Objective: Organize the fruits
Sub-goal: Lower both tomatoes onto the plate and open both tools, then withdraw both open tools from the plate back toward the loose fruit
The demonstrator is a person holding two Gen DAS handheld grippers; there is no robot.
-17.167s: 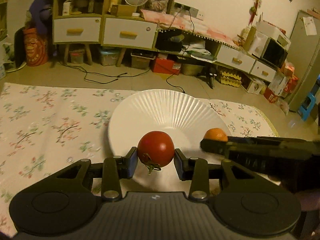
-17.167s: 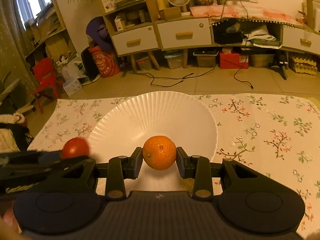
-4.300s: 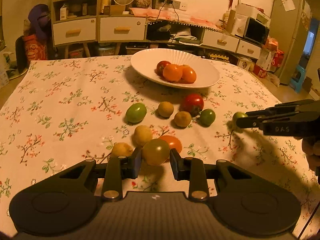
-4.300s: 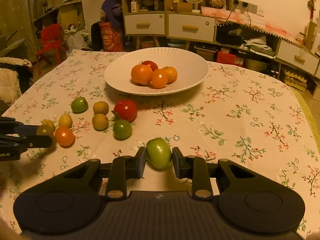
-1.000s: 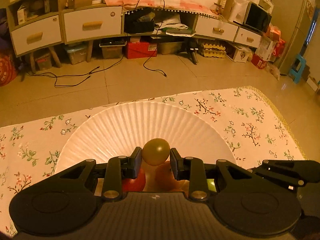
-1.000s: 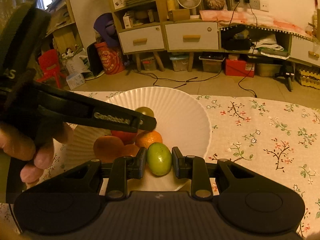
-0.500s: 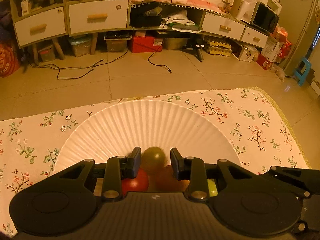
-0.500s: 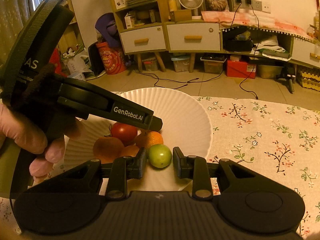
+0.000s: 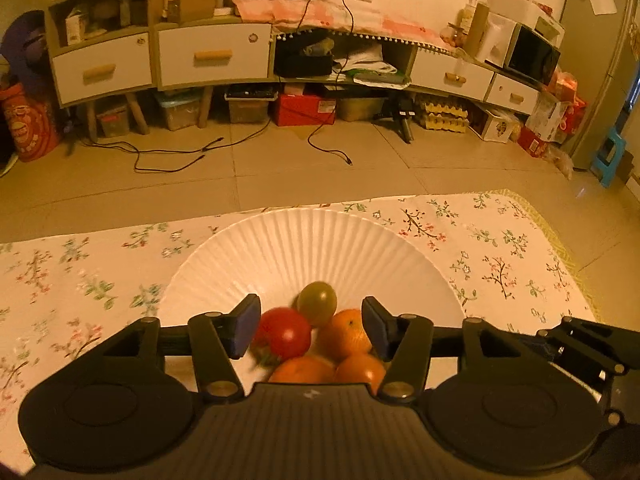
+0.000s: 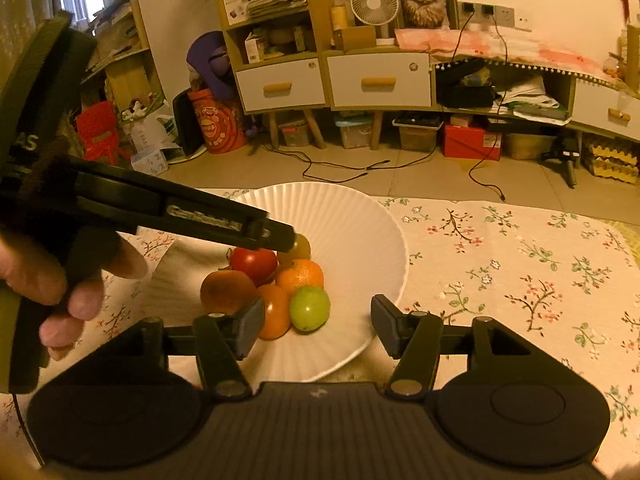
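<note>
White ribbed plate [image 9: 320, 240] on the floral tablecloth [image 10: 520, 260] holds the piled fruit: red tomato [image 9: 285, 334], olive tomato [image 9: 318, 300], oranges [image 9: 346, 336], green tomato [image 10: 309, 308]. Left gripper [image 9: 310, 330] and right gripper [image 10: 318, 326] both stand spread, empty, over the plate.

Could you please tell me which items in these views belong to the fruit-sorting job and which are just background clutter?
Job items: white plate, red tomato, oranges, green fruit, olive fruit, left gripper, right gripper.

Background: fan, cat picture, red box, floral tablecloth.
</note>
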